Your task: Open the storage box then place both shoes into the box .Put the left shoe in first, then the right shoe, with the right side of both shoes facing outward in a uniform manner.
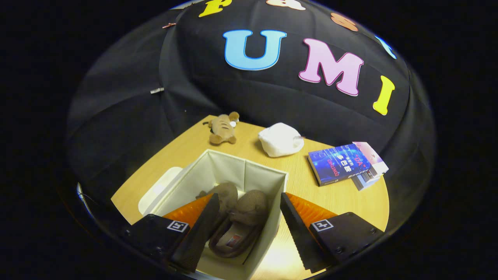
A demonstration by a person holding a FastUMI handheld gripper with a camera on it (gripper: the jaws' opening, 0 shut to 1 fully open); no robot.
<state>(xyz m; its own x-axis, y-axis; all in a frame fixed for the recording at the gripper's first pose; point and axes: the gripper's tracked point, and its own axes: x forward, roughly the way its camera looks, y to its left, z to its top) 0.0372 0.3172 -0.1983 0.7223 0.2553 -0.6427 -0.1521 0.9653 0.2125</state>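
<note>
You are working over a light wooden table (342,194) backed by black cloth. The storage box (233,171), a pale fabric cube, stands open directly below the gripper (249,202), its mouth facing up. Your fingers (202,225) are spread wide apart and grip nothing; the one at about seven o'clock hangs over the box's opening, while the one at about five o'clock sits outside the box's right wall, above bare tabletop.

Both shoes lie inside the box, between your fingers. They are brown and fuzzy, side by side, toes pointing toward twelve o'clock. The right-hand shoe (249,210) shows its rounded toe and its open lining with a small tag; the left-hand shoe (225,196) is partly hidden behind the finger, so you cannot tell from here exactly how it rests or which foot each belongs to.

A pale flat lid (157,190) lies on the table against the box's left side, at about nine o'clock. Beyond the box, at eleven o'clock, a brown plush toy (222,129) lies near the table's far edge. At one o'clock sits a crumpled white cloth bundle (281,140), and at two o'clock a small stack of books (344,163), a blue cover on top.
</note>
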